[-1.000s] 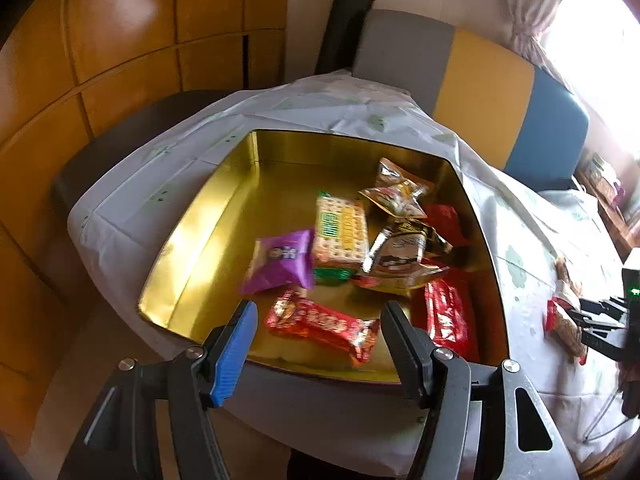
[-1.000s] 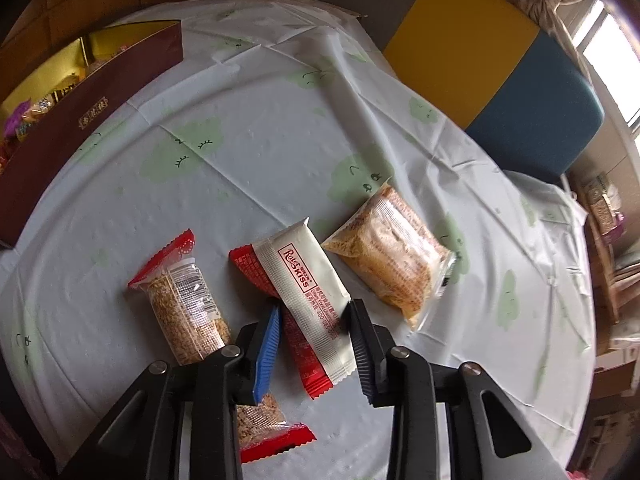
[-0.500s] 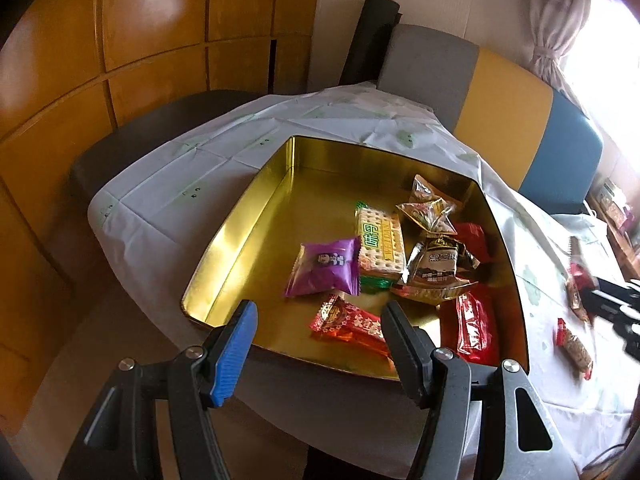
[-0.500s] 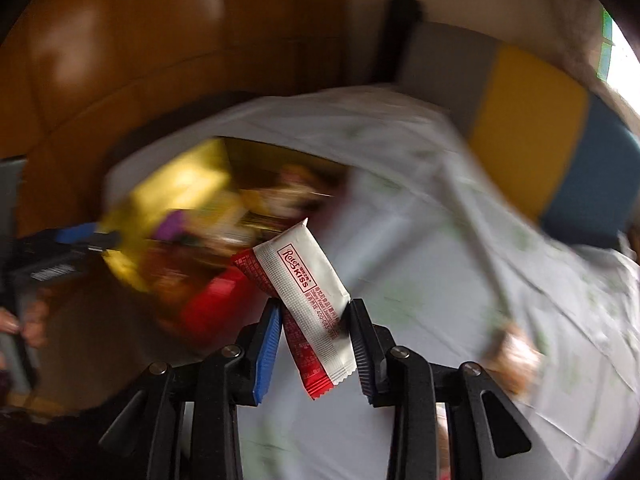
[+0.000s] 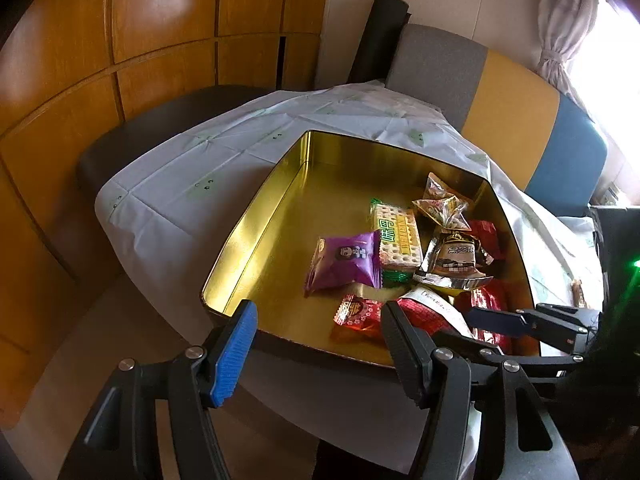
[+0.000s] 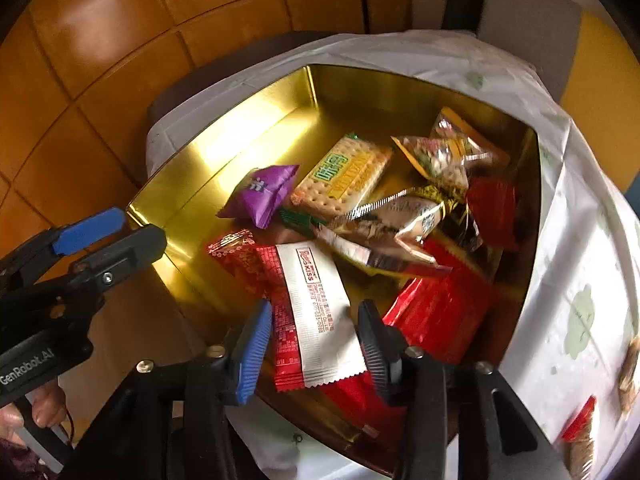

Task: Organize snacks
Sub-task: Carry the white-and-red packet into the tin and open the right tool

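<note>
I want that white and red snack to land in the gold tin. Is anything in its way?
Nothing blocks it. The white and red snack is already over the open gold tin, between the right gripper as its jaws open. Only other snacks lie below.

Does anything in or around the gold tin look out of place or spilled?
Inside the gold tin nothing looks spilled; the packets just lie in a loose heap. Odd ones out: two snack bars lie outside the tin, on the tablecloth.
</note>
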